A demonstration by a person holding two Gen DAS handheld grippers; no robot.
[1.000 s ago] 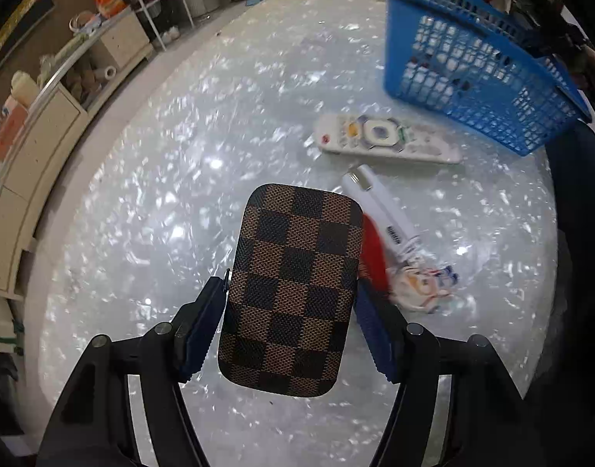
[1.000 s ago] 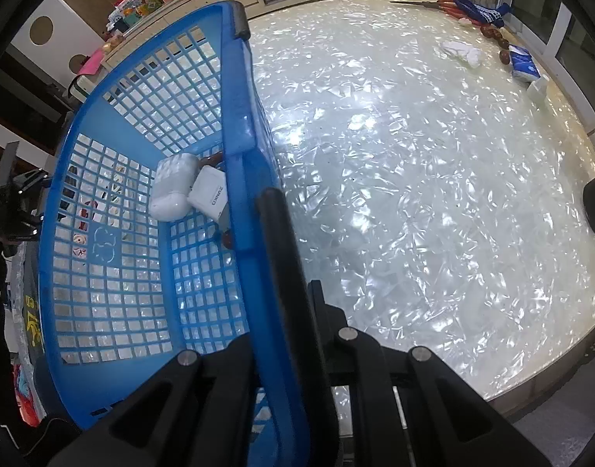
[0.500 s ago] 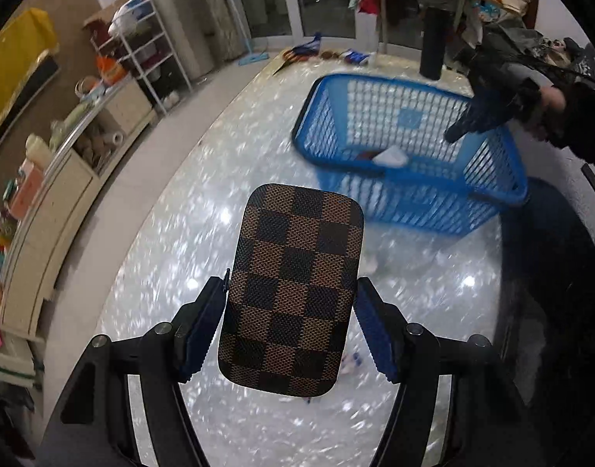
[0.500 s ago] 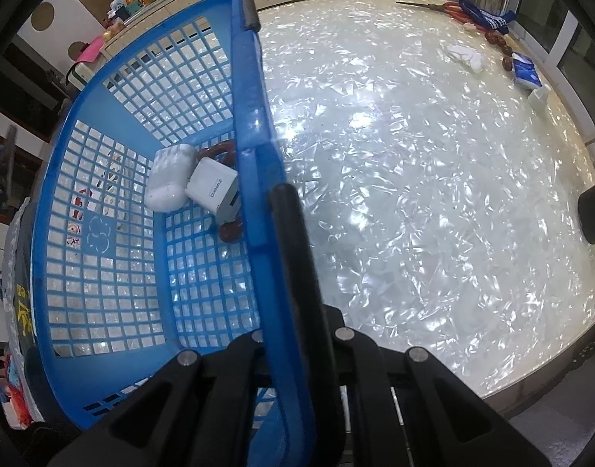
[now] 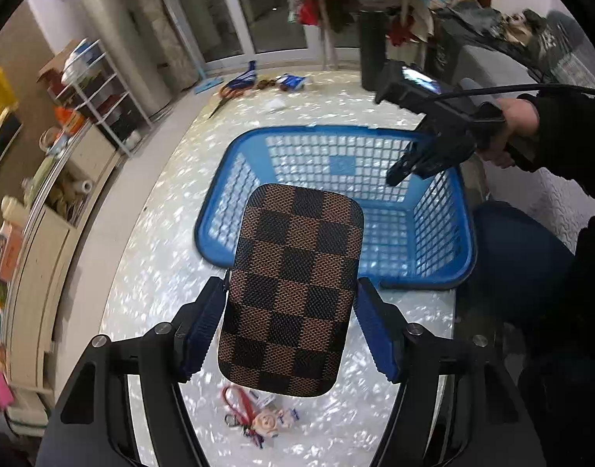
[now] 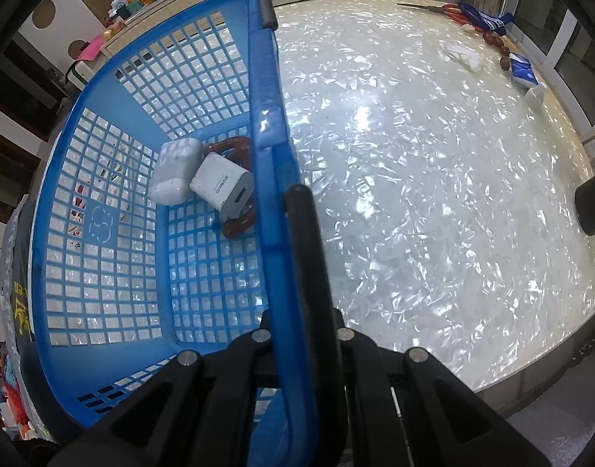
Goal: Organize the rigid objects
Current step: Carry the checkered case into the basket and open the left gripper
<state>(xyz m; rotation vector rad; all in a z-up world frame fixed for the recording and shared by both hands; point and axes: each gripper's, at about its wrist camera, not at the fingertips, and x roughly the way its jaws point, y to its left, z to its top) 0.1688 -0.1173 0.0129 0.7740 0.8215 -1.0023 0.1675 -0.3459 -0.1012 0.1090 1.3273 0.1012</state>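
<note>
My left gripper (image 5: 289, 330) is shut on a brown-and-black checkered case (image 5: 293, 284) and holds it in the air above the table, in front of the blue mesh basket (image 5: 433, 272). My right gripper (image 6: 286, 241) is shut on the basket's rim (image 6: 266, 116); it also shows in the left wrist view (image 5: 426, 159) at the basket's far right corner. Inside the basket lie a white charger (image 6: 223, 188), a white earbud case (image 6: 175, 175) and a brown ring-shaped thing (image 6: 235, 225).
A red keychain with a small figure (image 5: 258, 420) lies on the pearly white table (image 6: 433, 194) below the case. Scissors (image 5: 231, 93), a blue packet (image 5: 291, 81) and a white scrap (image 5: 274, 105) lie at the far edge. Shelves (image 5: 95, 89) stand at left.
The left gripper has lifted the case and swung toward the basket; the remote has left its view. The right gripper has kept its hold on the rim, and the basket has shifted slightly.
</note>
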